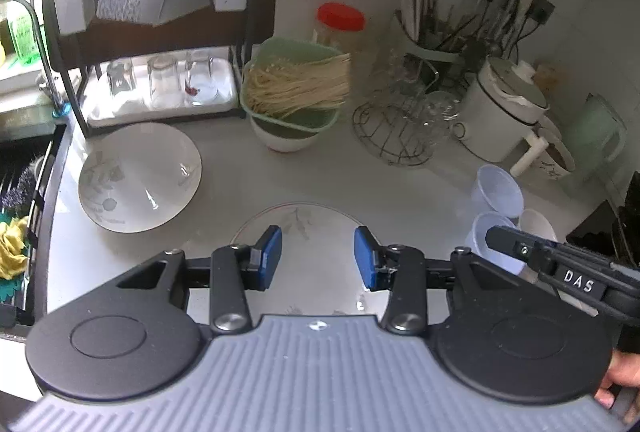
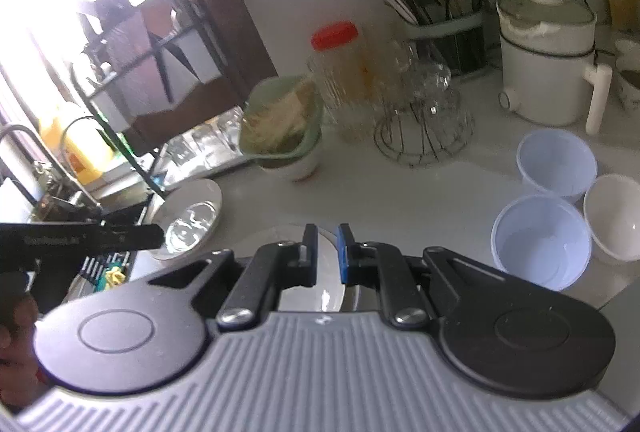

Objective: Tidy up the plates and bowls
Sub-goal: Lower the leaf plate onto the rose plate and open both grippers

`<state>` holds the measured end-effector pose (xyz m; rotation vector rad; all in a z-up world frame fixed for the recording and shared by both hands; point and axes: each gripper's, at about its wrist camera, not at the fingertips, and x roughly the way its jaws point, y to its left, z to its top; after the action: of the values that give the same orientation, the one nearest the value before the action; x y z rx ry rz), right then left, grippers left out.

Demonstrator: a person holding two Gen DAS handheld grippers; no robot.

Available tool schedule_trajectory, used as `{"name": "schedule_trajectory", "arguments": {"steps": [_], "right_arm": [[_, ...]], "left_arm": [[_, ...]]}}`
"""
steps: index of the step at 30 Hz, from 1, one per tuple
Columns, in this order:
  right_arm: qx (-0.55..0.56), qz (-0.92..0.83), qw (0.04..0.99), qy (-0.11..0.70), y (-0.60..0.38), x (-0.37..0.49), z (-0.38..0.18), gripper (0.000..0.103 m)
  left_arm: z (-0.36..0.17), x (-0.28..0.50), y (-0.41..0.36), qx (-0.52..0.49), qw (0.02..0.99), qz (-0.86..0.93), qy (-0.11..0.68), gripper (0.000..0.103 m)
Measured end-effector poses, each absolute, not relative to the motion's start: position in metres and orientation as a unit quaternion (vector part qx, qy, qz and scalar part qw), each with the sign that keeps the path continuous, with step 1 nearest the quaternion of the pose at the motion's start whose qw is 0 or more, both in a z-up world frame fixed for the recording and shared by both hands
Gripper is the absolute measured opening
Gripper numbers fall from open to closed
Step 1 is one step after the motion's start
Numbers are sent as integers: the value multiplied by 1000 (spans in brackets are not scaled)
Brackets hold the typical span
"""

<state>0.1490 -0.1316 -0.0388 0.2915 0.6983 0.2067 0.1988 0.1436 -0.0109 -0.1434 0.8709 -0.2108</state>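
A white floral plate (image 1: 316,232) lies on the counter right under my open, empty left gripper (image 1: 318,256). A second white floral plate (image 1: 138,178) lies to its left near the sink; it also shows in the right wrist view (image 2: 192,216). My right gripper (image 2: 327,252) has its jaws close together over the rim of the near plate (image 2: 332,288); whether the pads pinch it is unclear. Two pale blue plastic bowls (image 2: 556,160) (image 2: 540,240) and a white bowl (image 2: 614,216) sit at the right. The right gripper's body (image 1: 560,268) crosses in front of the bowls (image 1: 498,188).
A green strainer of noodles (image 1: 296,88) sits on a white bowl (image 1: 286,140) at the back. A dish rack with upturned glasses (image 1: 160,80), a wire stand of glasses (image 1: 400,128), a red-lidded jar (image 1: 340,20), a utensil holder (image 1: 432,32) and a white pot (image 1: 500,108) line the wall. The sink (image 1: 24,168) is at left.
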Motion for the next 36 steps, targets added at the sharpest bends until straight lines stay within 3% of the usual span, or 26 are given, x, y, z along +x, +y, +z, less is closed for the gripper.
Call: {"name": "schedule_trajectory", "arguments": {"steps": [13, 36], "right_arm": [[121, 118, 939, 299, -151, 98, -8, 13], [79, 149, 939, 299, -172, 47, -15, 14]], "left_arm": [[17, 137, 118, -97, 910, -100, 392, 47], [6, 72, 84, -96, 912, -44, 397, 50]]}}
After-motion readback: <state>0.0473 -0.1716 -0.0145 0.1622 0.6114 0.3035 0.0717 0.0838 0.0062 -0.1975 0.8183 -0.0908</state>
